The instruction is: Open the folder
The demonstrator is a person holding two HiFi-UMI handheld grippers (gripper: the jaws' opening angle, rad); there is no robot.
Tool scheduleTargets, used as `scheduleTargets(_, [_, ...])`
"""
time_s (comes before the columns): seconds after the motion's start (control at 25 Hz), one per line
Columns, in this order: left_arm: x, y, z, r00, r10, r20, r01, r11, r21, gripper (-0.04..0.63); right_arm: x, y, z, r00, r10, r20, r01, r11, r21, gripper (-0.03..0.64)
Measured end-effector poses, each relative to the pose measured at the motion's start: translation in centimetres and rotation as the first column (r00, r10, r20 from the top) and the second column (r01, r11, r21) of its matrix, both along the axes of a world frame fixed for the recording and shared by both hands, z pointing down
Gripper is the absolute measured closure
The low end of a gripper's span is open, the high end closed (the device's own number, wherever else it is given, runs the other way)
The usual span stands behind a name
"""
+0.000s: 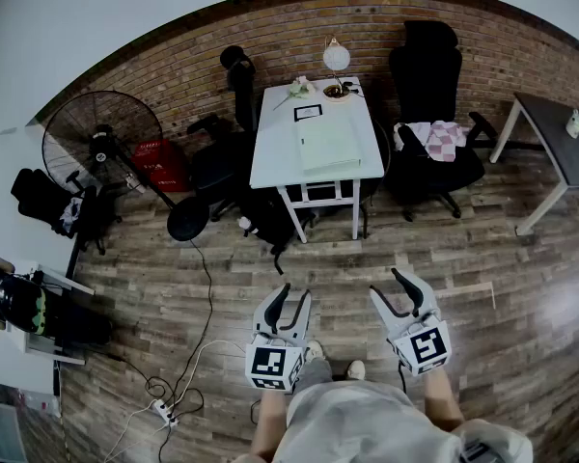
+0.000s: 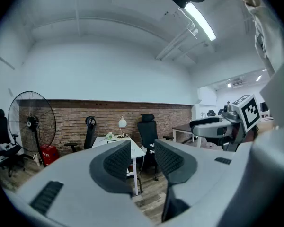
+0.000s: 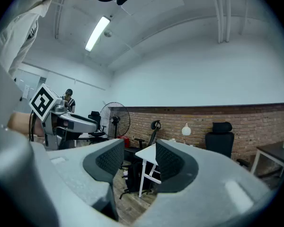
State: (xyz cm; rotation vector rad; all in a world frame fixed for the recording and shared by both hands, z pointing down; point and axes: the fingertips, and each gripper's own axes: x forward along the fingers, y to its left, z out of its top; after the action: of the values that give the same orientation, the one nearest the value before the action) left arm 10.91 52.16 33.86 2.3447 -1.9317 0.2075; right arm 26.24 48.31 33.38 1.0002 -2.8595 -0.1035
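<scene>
Since the folder lies flat on the white worktop, well apart from the person, the step in hand is, I judge, the approach. The left hand-held gripper and the right hand-held gripper are both wide and empty. It is best to come to the near edge, press the folder down with one and lift the cover at its free side with the other. The floor between is open. A chair stands at the right, and a bag and a cable are at the left.
</scene>
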Motion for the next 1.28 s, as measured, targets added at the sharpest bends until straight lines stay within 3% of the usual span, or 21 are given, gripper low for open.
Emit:
scheduleTargets(0.16, [0.6, -0.3, 0.5, 1.000, -0.002, 0.003, 0.003, 1.000, -0.007, 0.439, 0.6, -0.7, 0.1, 0.999, 0.011, 0.042, -0.010, 1.000, -0.023, 0.407])
scheduleTargets(0.48, [-0.5, -3.1, 0.5, 1.000, -0.003, 0.009, 0.003, 1.000, -0.013, 0.439, -0.8, -3.4, 0.8, 1.000, 0.009, -0.012, -0.009, 1.000, -0.022, 0.407])
scheduleTargets(1.28, [-6.8, -12.6, 1.9, 0.996, 0.079, -0.028, -0.080, 0.997, -0.025, 0.439, -9.5, -12.2, 1.4, 0.999, 0.015, -0.041, -0.014, 1.000, 0.003, 0.407])
